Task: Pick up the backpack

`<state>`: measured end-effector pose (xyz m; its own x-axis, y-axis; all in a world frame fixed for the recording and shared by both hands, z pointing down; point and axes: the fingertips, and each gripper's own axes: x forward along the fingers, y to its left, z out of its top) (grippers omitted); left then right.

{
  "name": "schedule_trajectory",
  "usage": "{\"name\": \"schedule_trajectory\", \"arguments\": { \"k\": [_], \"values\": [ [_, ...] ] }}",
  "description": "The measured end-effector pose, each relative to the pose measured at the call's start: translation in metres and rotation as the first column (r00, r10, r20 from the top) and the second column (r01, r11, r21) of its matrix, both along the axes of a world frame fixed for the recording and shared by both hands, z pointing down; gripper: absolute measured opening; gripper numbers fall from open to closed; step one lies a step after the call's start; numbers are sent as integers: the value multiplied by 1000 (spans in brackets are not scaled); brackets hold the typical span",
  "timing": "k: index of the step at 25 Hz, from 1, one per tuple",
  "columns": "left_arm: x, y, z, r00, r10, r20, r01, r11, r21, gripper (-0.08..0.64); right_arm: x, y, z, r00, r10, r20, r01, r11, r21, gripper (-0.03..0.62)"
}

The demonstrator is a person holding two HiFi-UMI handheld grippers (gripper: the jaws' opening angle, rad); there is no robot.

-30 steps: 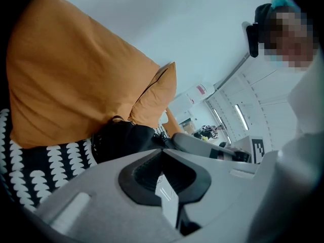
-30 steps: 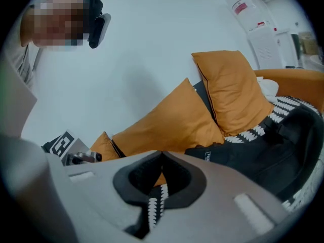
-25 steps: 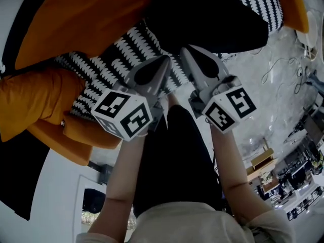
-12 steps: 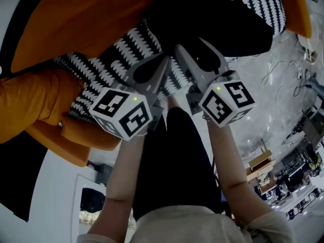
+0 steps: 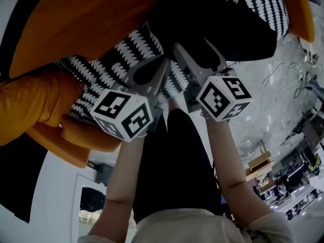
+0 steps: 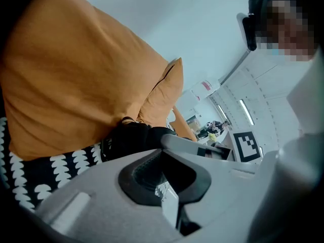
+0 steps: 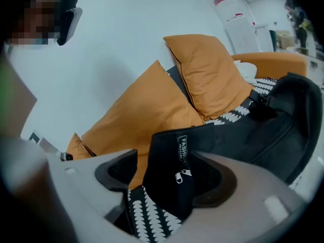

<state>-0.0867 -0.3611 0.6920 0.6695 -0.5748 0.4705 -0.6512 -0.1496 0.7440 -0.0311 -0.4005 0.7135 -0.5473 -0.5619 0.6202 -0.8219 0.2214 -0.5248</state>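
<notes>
The black backpack [image 5: 212, 19] lies on a sofa with a black-and-white patterned cover [image 5: 111, 65]; it also shows in the right gripper view [image 7: 273, 130] and, small, in the left gripper view [image 6: 131, 138]. My right gripper [image 5: 195, 47] reaches its near edge. Its jaws have just been opening and stand wide. A black flap of the backpack [image 7: 172, 151], with a label and a zip pull, hangs between them without being pressed by both pads [image 7: 169, 178]. My left gripper [image 5: 164, 59] sits beside it over the cover, shut and holding nothing [image 6: 167, 156].
Large orange cushions [image 5: 86, 19] lean along the sofa back [image 7: 147, 115]. An orange armrest [image 5: 35, 105] bulges at the left. Pale marbled floor [image 5: 283, 85] with cables lies to the right. My own legs in dark trousers [image 5: 172, 161] stand just below the grippers.
The right gripper's jaws went from shut to wide open, and it slid a little further towards the backpack. The left gripper has hardly shifted.
</notes>
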Motion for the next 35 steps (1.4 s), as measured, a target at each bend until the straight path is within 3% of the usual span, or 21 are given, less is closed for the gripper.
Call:
{"name": "schedule_trajectory", "arguments": {
  "k": [16, 23, 25, 31, 35],
  "values": [
    [-5, -6, 15, 1000, 13, -5, -13, 1000, -20, 5, -19, -8, 37, 998, 54, 33, -51, 996, -70, 318],
    [-9, -8, 13, 1000, 27, 15, -26, 999, -18, 5, -22, -13, 39, 999, 44, 27, -43, 997, -59, 302],
    [-10, -8, 15, 1000, 25, 14, -24, 1000, -20, 5, -25, -13, 38, 999, 32, 36, -30, 998, -56, 274],
    [-3, -5, 13, 1000, 28, 12, -28, 999, -16, 3, -26, -10, 31, 996, 33, 86, -29, 999, -44, 107],
    [10, -4, 8, 999, 33, 15, -33, 999, -8, 4, -7, -8, 26, 992, 52, 118, -46, 997, -55, 72]
  ]
}}
